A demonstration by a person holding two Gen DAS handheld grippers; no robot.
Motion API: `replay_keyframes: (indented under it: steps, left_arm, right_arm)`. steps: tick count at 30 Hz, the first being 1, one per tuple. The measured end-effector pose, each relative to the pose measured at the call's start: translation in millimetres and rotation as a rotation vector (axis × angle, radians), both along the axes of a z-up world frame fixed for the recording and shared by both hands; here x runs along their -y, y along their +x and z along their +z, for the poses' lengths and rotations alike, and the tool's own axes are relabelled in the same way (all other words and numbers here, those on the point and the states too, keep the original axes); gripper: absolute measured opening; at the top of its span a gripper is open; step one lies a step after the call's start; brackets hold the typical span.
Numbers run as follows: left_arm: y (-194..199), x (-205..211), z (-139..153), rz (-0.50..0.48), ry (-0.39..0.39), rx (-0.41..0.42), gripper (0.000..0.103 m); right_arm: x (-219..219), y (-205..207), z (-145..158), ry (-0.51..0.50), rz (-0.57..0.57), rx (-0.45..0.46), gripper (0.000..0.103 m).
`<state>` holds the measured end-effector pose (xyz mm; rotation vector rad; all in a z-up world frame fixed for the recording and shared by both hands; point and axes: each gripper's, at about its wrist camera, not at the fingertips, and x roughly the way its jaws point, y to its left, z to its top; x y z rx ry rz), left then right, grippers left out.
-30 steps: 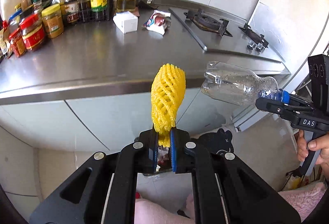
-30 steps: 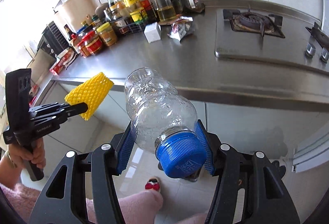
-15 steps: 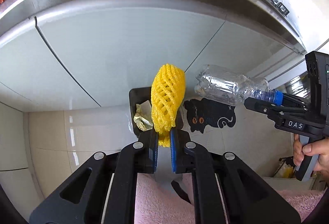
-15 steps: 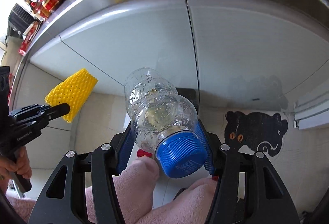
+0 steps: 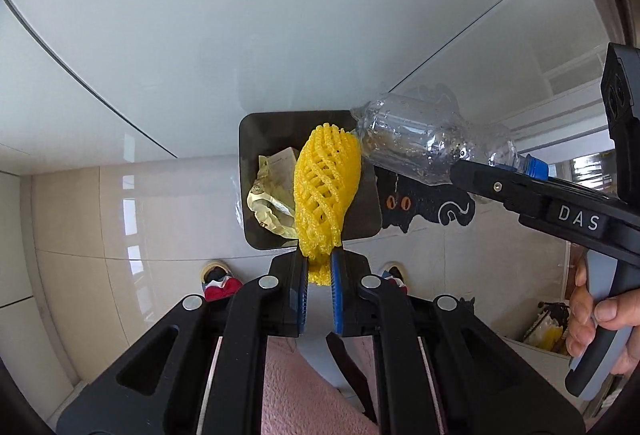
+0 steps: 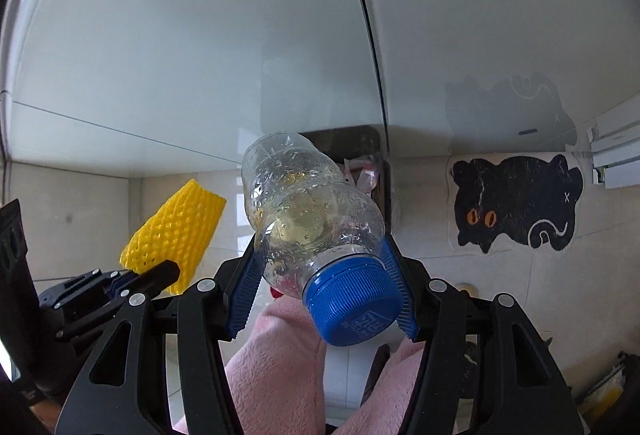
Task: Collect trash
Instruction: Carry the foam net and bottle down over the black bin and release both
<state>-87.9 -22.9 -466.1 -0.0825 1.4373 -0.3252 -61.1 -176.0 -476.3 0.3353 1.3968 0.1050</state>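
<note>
the left gripper has its two blue-padded fingers drawn nearly together on the lower end of a yellow foam mesh fruit sleeve, which stands up and forward from between the pads. straight ahead of those fingers, past the sleeve, sits a dark square-mouthed trash bin on the pale tiled floor, with crumpled cream-coloured paper wrappers lying inside it to the left of the sleeve. the sleeve hangs over the bin's opening as seen from the left wrist view.

the right gripper has its fingers part-way closed on the neck end of a clear, crushed plastic bottle with a blue screw cap; the ribbed blue pads press on either side just ahead of the cap, and the cap points back toward the camera. the bottle's base reaches forward, and the bin's dark rim shows just beyond it. in the left wrist view the bottle's base touches or nearly touches the top of the yellow sleeve, above the bin's right rear corner.

to the right of both sets of fingers a black cat-shaped floor mat lies flat on the tiles. white cabinet doors rise behind the bin. pink fleece-covered legs show beneath the fingers.
</note>
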Motion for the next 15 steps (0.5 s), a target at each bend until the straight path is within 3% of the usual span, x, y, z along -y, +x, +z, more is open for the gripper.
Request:
replay_keyframes:
  steps: [6,14,15]
  left_arm:
    - [17.7,3.4,-33.9,0.002,0.0,-0.047,0.008]
    - [35.1,7.4,-45.8,-0.014,-0.004,-0.064,0.01]
    - [36.4,6.3,-46.0,-0.007,-0.009,-0.066,0.015]
  right_arm:
    - [-3.0,19.3,-34.0,-0.038,-0.023,-0.069,0.058]
    - [-2.3,33.4,-54.4,0.014,-0.091,-0.123,0.06]
    - [-2.6,35.9,-56.0,0.022,-0.098,-0.127,0.06]
